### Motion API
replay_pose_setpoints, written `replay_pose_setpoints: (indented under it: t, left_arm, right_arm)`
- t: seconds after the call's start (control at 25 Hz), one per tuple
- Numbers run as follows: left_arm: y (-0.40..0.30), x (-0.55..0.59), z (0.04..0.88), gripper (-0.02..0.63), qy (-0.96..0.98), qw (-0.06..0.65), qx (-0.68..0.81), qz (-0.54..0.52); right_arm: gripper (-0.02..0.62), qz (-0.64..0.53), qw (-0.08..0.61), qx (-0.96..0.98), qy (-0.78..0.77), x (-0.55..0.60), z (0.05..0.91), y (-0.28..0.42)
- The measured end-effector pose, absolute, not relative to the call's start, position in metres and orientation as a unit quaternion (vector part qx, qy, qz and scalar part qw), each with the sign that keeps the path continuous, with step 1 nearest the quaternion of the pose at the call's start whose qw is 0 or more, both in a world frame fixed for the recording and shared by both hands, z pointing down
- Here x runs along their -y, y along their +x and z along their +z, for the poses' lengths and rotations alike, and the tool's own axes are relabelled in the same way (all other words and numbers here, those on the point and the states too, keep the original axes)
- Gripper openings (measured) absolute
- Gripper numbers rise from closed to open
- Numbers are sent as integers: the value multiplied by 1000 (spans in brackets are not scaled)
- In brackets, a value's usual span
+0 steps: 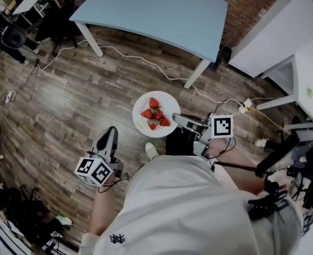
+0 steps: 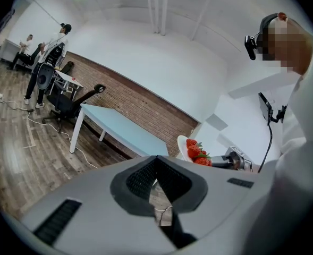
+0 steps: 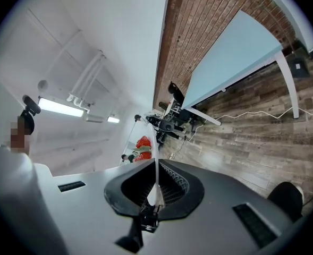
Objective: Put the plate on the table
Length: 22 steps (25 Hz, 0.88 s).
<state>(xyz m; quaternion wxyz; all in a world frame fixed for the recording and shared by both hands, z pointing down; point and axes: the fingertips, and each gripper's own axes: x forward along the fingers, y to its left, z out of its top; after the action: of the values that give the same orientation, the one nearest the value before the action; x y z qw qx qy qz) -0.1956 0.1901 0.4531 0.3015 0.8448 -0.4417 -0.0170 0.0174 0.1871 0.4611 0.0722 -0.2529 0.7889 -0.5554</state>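
Note:
A white plate (image 1: 164, 106) with several red strawberries (image 1: 154, 115) on it hangs above the wooden floor, in front of the person. My right gripper (image 1: 176, 118) is shut on the plate's right rim. In the right gripper view the plate (image 3: 155, 153) stands edge-on between the pads, with the strawberries (image 3: 142, 142) on its left side. My left gripper (image 1: 111, 132) hangs lower left of the plate, shut and holding nothing. From the left gripper view the plate (image 2: 183, 145) shows to the right, past the left gripper (image 2: 157, 166). The light blue table (image 1: 156, 9) stands ahead.
A white cable (image 1: 140, 60) snakes over the floor before the table. White furniture (image 1: 284, 31) stands at the right, office chairs (image 1: 13, 33) at the far left. People (image 2: 44, 62) stand far back in the room. The person's shoe (image 1: 152, 151) is below the plate.

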Motion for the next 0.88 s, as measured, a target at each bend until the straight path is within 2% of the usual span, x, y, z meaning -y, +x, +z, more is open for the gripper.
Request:
replay_pose_setpoints:
  t: [0.48,0.68,0.88]
  left_arm:
    - [-213,-76,474,2,835,303,459,-6]
    - [-204,21,468,2,823,302,481,-7]
    - [-166,126,438,2,824,291,486,-4]
  right_arm:
    - [17,-567,82,-781,-249,-30,491,11]
    - [17,-562,72,-790,-235,81,496,21]
    - [17,-554,51,-800,-225,205,492,54]
